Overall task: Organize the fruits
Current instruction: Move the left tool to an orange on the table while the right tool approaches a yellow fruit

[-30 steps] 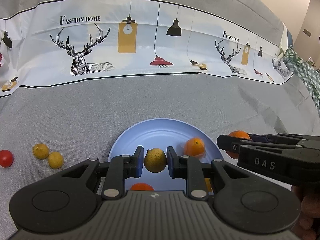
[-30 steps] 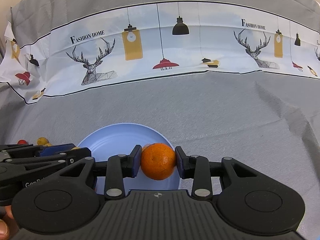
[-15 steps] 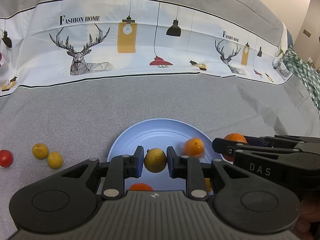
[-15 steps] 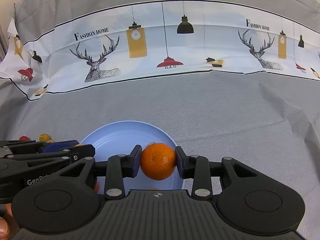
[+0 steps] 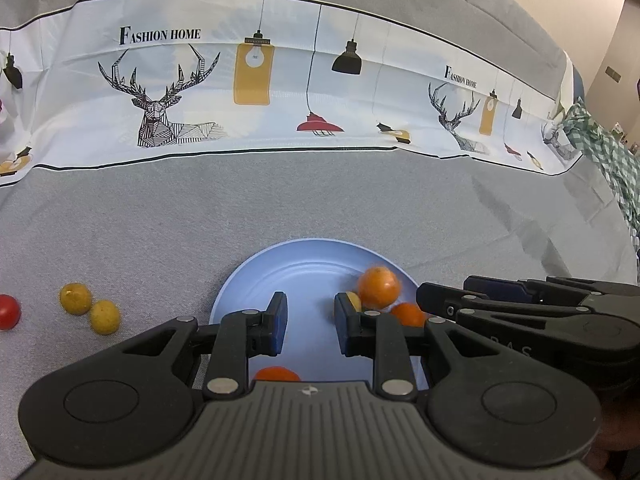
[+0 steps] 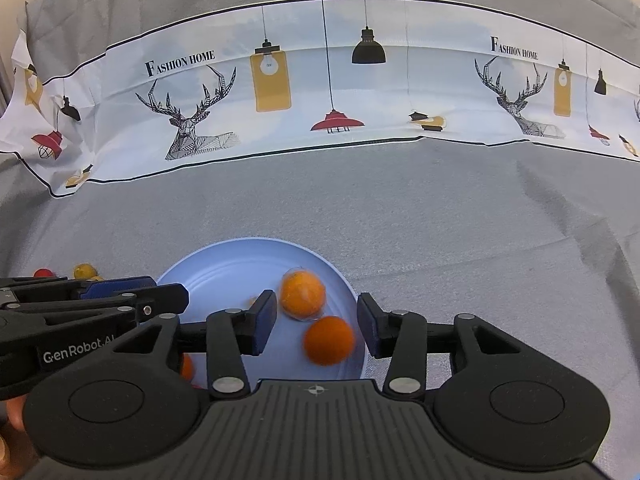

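Both tongs have let go since a second ago: the left tongs [image 5: 307, 326], which pinched a small yellow fruit, now stand spread and empty over the plate [image 5: 280, 264], and that fruit shows only as a yellow sliver [image 5: 354, 300] behind the right-hand pad. The right tongs [image 6: 316, 324] are opening with nothing pressed between the pads; the orange [image 6: 329, 340] they held now lies blurred on the plate below the gap, toward the right pad, beside a second orange [image 6: 302, 294] further in. Another orange [image 5: 276, 374] peeks out under the left tongs' body at the plate's near edge. What is left to gather lies off the plate on the grey table [image 5: 120, 232]: two yellow fruits [image 5: 75, 298] [image 5: 105, 316] touching or nearly so, and a red tomato [image 5: 8, 312] further out, all well to the left of the left tongs. In the right wrist view these sit small and half hidden behind the left tongs, so the left hand is plainly the nearer one. The fruits are round, so no long axis matters; I judge the coming move to be a swing of the left tongs leftward, with the nearer yellow fruit the first within reach.
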`<state>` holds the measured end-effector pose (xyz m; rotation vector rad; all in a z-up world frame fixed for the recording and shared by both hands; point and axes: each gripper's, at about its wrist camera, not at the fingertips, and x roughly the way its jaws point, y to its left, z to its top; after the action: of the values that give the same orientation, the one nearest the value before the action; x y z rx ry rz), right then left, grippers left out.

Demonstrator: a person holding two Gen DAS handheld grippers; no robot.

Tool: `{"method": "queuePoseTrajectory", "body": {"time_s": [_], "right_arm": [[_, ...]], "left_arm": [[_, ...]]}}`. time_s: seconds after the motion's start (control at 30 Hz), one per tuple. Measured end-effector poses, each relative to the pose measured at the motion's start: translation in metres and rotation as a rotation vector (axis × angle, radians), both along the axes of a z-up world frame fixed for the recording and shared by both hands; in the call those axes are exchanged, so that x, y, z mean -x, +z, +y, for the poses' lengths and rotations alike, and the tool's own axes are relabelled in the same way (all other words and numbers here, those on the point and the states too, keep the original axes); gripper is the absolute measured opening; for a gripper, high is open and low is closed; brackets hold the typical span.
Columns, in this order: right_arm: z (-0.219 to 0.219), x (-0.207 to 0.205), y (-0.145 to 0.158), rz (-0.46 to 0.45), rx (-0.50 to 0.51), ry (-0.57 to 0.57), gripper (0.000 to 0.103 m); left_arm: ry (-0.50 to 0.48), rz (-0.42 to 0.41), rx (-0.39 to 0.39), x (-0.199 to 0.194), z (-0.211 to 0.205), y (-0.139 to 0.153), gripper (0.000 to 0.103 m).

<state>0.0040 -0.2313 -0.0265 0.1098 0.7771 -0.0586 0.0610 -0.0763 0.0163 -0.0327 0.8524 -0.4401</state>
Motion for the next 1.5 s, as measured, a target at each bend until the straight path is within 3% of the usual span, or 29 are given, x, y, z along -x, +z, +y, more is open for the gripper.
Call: {"method": "queuePoseTrajectory", "body": {"time_s": [1.5], "right_arm": [[0.0005,-0.0001,-0.0007,0.002,0.011,-0.002,0.047]], "left_arm": [[0.014,0.006,-0.009,-0.0018,0.0067,0.0011,0.028]]}}
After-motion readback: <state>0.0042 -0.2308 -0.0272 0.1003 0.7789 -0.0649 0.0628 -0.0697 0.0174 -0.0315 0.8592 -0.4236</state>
